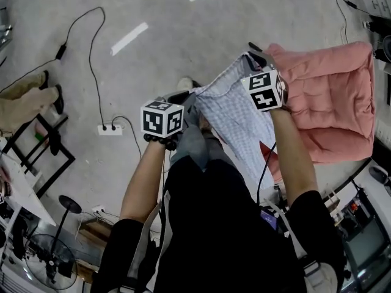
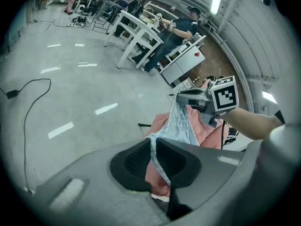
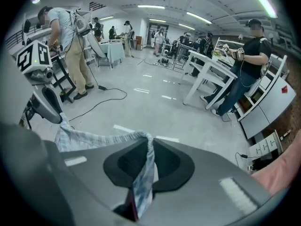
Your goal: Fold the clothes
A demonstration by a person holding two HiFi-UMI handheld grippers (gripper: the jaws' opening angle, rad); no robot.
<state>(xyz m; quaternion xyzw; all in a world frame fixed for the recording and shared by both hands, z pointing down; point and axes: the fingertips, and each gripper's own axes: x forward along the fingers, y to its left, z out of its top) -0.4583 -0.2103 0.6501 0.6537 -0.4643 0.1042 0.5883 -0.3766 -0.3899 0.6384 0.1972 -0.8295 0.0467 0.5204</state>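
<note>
Left gripper view shows the left gripper (image 2: 153, 147) with its jaws pressed together on a thin edge of the light checked garment (image 2: 181, 124). The cloth runs up to the right gripper (image 2: 182, 97) at centre right of the frame. The right gripper view shows that one's jaws likewise pinched on a bunched hem. So the garment hangs in the air between the two, stretched along its top edge and lying on nothing. By the look of it, the step in hand is spreading the piece out before the first fold. The next move probably calls for laying it flat on the pink cushion (image 1: 330, 96) at the right of the head view, with both grips tight and the edge taut so it lands without creases. Only the head view shows how far the cloth drops in front of the person's legs and most of the cushion. Only the gripper views show the pinch itself.
</note>
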